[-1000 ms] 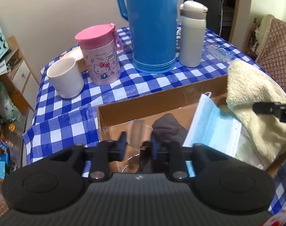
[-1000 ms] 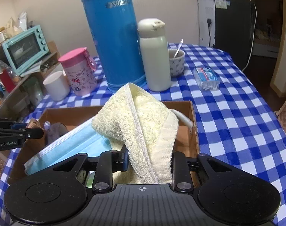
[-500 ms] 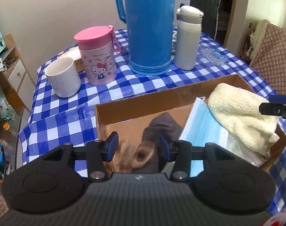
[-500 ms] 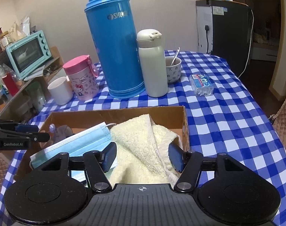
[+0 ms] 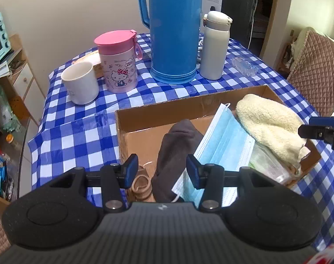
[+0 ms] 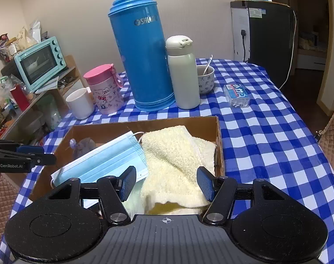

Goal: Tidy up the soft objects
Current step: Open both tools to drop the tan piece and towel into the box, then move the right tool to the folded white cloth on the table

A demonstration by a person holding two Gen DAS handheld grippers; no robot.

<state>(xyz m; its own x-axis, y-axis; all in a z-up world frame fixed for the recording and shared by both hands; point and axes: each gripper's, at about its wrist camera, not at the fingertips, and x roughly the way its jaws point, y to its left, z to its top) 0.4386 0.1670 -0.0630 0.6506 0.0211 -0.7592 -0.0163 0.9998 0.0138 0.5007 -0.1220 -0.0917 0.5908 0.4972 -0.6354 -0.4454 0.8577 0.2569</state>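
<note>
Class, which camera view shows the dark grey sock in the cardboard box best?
The left wrist view: the dark grey sock lies almost full length in the cardboard box. The right wrist view shows only a small bunched part, the blue face mask hiding the rest.

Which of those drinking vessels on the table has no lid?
The white mug, far left: its mouth is open. The pink cup, blue thermos and white bottle all have lids.

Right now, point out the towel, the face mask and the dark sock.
towel [image 6: 178, 154], right wrist view, middle of the folded pile.
face mask [image 6: 109, 162], right wrist view, blue pleats.
dark sock [image 5: 178, 147], left wrist view, mid-length.
</note>
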